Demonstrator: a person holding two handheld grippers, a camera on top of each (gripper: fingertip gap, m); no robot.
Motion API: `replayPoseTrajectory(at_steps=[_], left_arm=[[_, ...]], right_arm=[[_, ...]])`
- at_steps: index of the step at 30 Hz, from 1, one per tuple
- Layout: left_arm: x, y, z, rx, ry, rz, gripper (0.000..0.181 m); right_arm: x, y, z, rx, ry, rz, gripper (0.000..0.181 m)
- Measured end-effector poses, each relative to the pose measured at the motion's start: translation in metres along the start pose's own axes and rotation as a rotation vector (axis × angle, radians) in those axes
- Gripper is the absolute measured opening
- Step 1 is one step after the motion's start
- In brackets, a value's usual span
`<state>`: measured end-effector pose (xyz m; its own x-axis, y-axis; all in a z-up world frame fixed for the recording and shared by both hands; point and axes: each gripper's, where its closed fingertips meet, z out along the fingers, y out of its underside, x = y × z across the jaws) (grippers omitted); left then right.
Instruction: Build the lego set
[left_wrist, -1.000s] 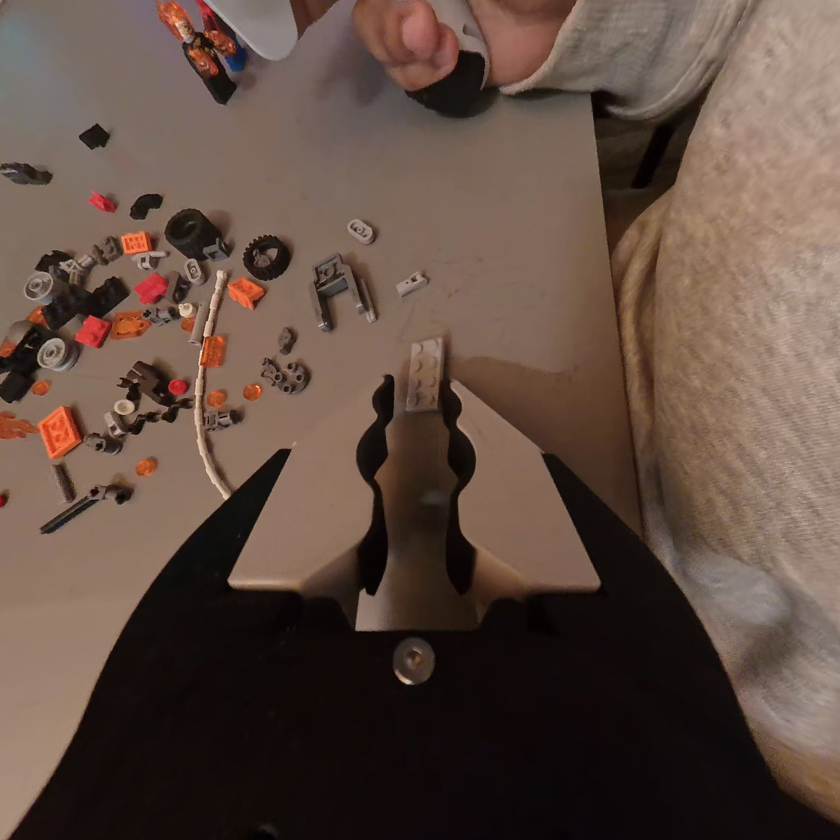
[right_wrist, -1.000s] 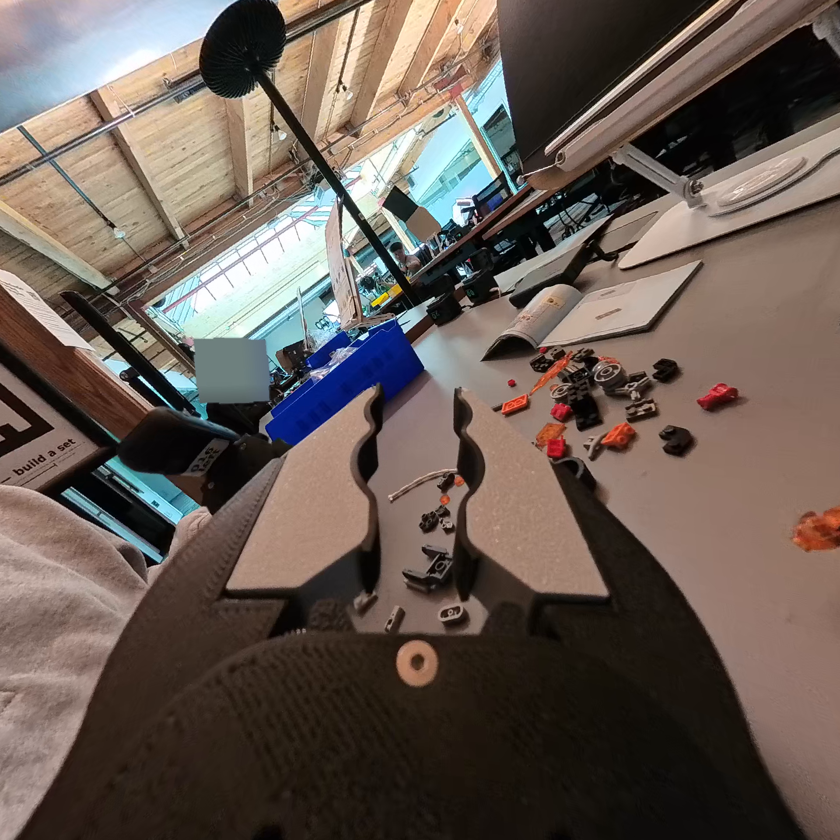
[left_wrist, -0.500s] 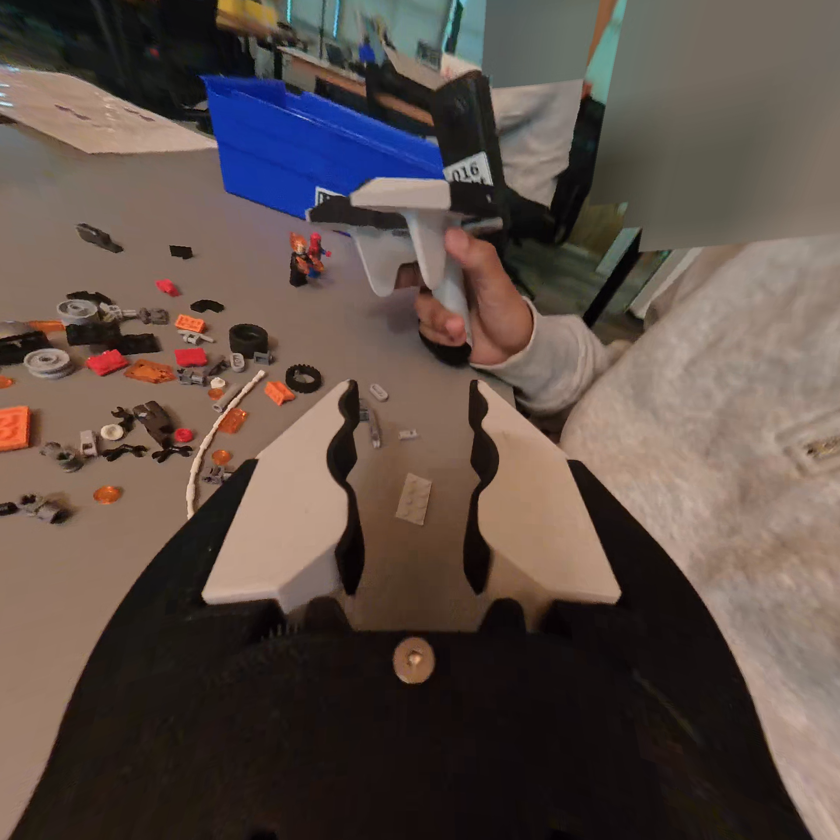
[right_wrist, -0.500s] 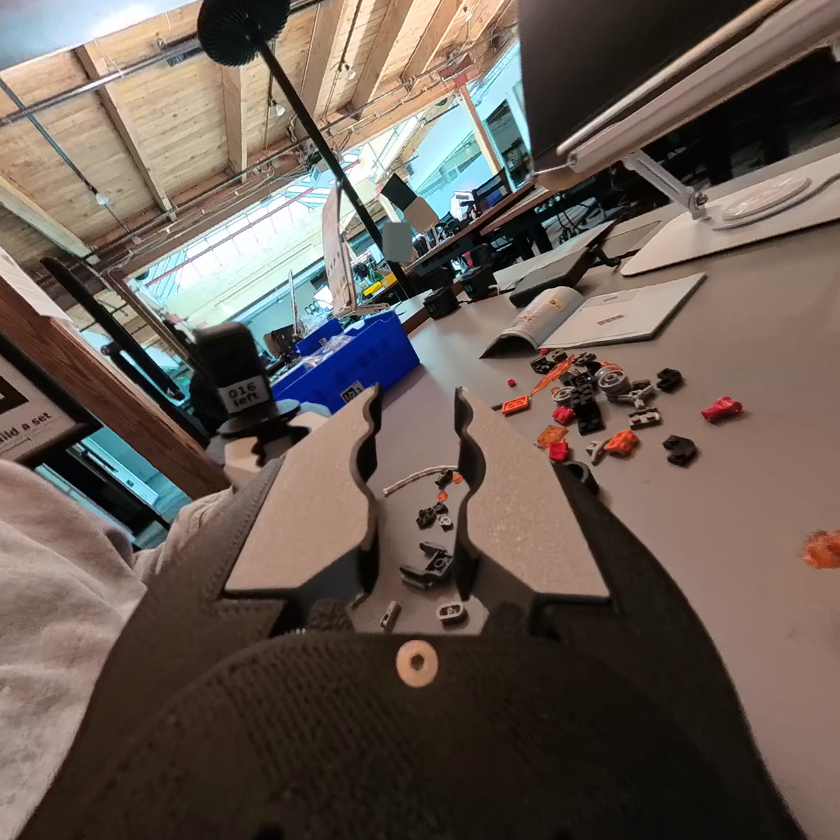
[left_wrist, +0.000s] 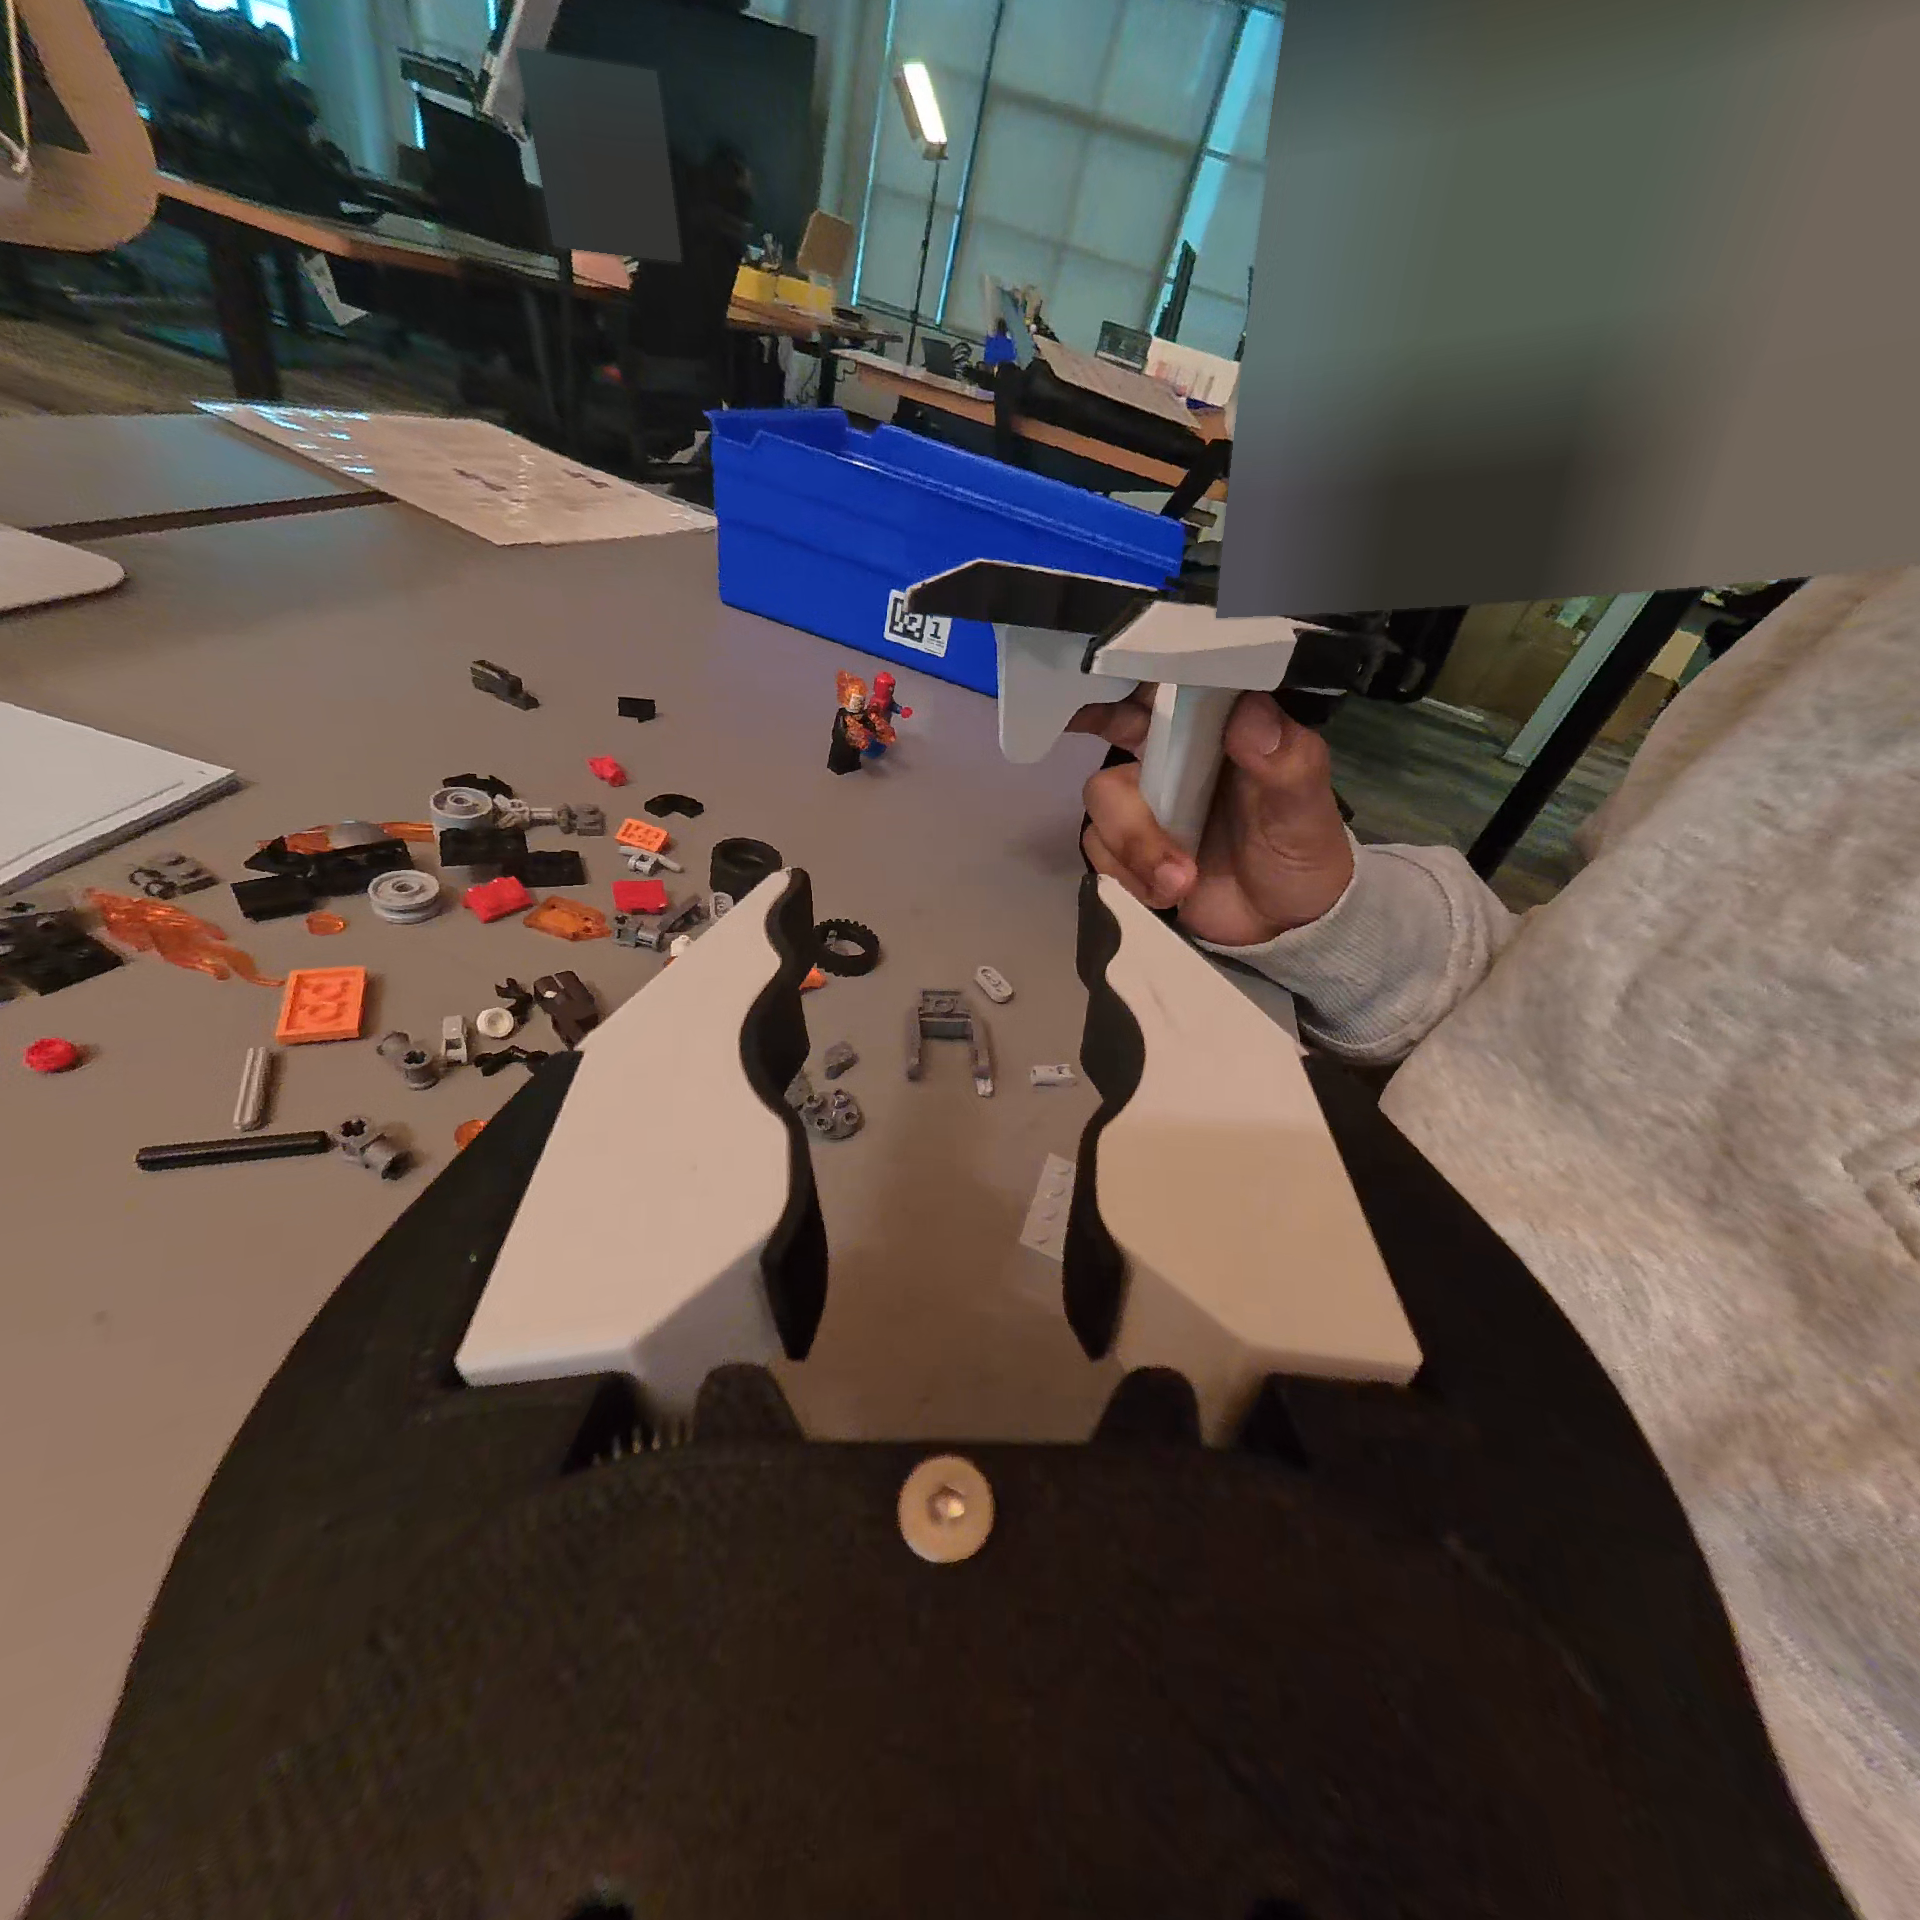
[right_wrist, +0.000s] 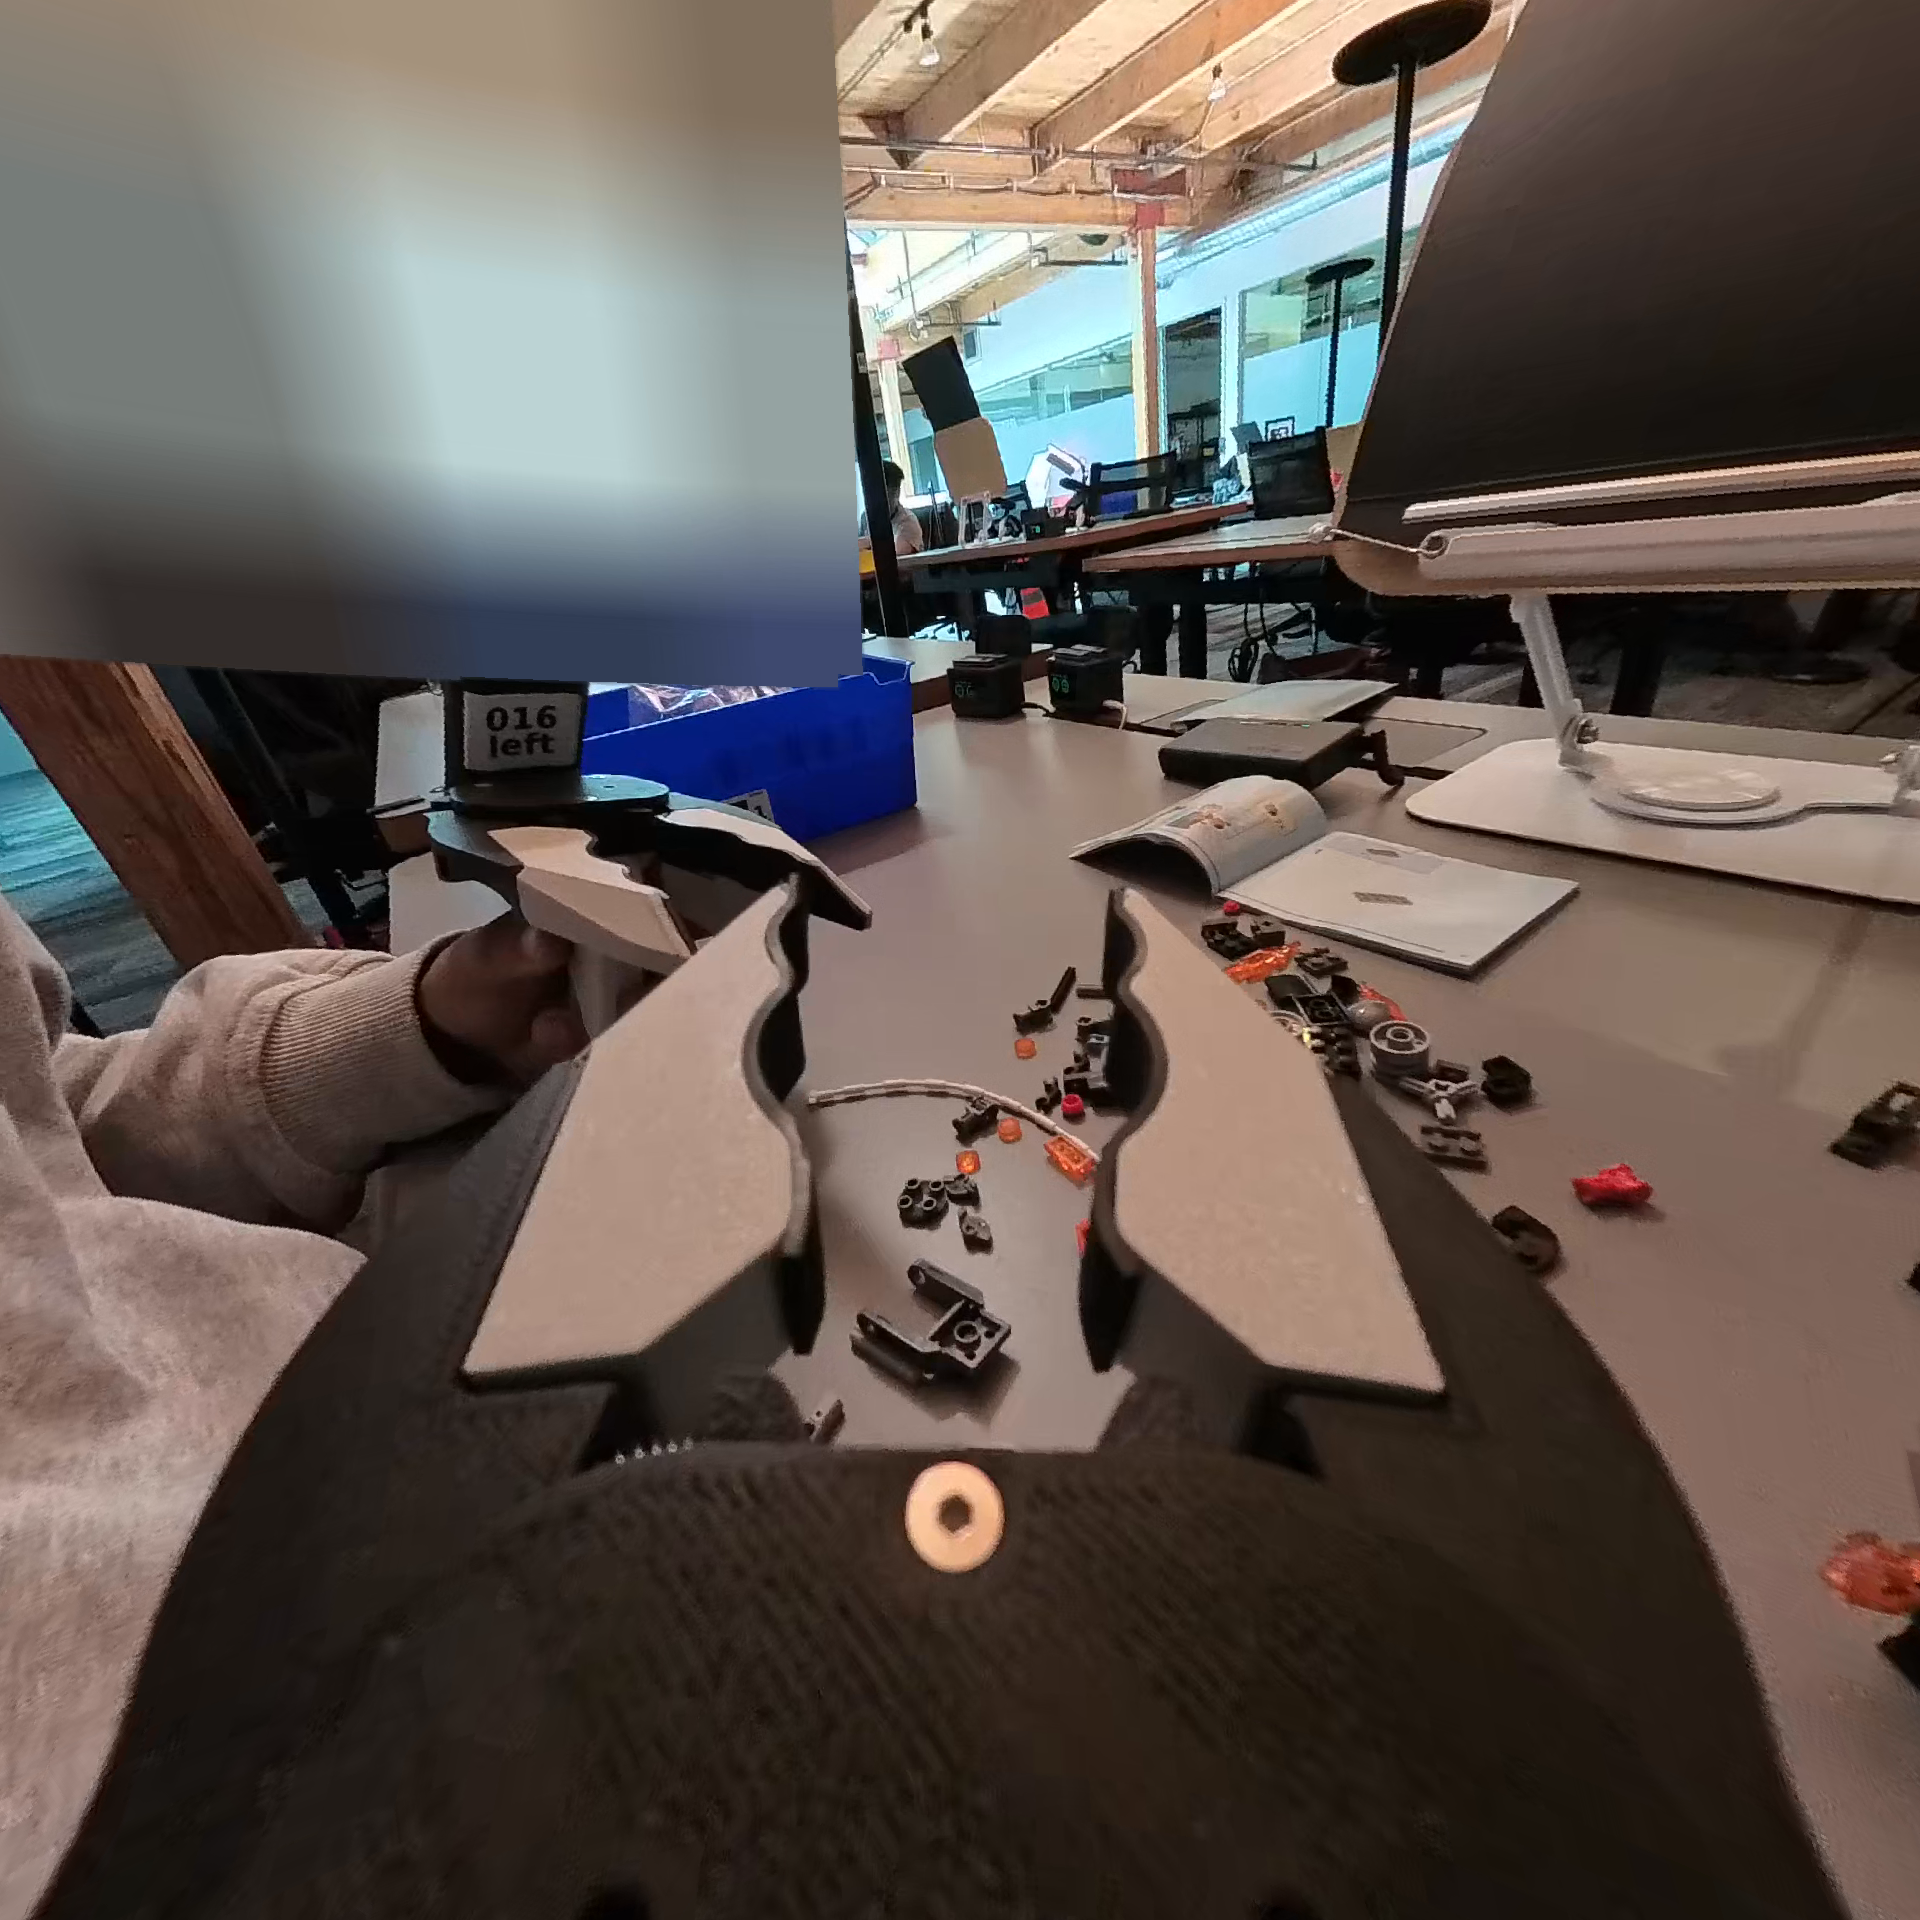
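Observation:
My left gripper (left_wrist: 940, 894) is open and empty, low over the grey table (left_wrist: 312, 644). A flat grey studded plate (left_wrist: 1047, 1205) lies on the table, half hidden behind its right finger. A grey bracket piece (left_wrist: 948, 1029) and a small grey cluster (left_wrist: 831, 1112) lie ahead between the fingers. My right gripper (right_wrist: 956, 914) is open and empty, with the same bracket (right_wrist: 935, 1335) and a white chain (right_wrist: 935, 1096) below it. Each gripper shows in the other's view, the right (left_wrist: 966, 608) and the left (right_wrist: 717, 894), each held by a hand.
Loose black, red, orange and grey pieces (left_wrist: 416, 894) are scattered to the left. Two minifigures (left_wrist: 868, 717) stand before a blue bin (left_wrist: 935, 540). An open booklet (right_wrist: 1330, 883) and a monitor stand (right_wrist: 1662, 810) are farther back. The table edge and a person's grey sleeve (left_wrist: 1382, 956) are at the right. The left tips stand about 9 cm off the white chain (right_wrist: 935, 1096). The flat grey studded plate (left_wrist: 1047, 1205) is about 10 cm from my left fingertips.
My left gripper let go of the grey plate, which now lies on the table, then opened wide and tilted up. My right gripper opened wider and turned toward the table.

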<state>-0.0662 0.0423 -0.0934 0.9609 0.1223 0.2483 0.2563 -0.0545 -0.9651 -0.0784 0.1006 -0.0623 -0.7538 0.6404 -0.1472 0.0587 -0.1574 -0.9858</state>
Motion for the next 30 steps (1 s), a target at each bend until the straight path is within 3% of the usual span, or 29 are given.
replayPoseTrajectory(at_steps=[16,20,22,25,30], left_arm=[[-0.01,-0.001,0.002,0.001,-0.055,0.004,0.05],[-0.064,-0.02,0.004,0.012,-0.303,-0.078,0.045],[-0.092,-0.029,0.016,-0.066,-0.343,-0.122,0.046],[-0.161,-0.045,0.038,-0.134,-0.489,-0.076,0.046],[-0.262,-0.011,0.071,-0.506,-0.718,-0.056,0.067]], right_arm=[[0.004,0.007,0.005,-0.037,0.02,-0.013,0.053],[0.005,0.007,0.005,-0.039,0.02,-0.005,0.052],[0.003,0.006,0.003,-0.031,0.014,-0.007,0.051],[0.001,0.003,0.0,-0.013,0.01,-0.01,0.048],[0.001,0.001,-0.003,0.004,0.001,0.015,0.048]])
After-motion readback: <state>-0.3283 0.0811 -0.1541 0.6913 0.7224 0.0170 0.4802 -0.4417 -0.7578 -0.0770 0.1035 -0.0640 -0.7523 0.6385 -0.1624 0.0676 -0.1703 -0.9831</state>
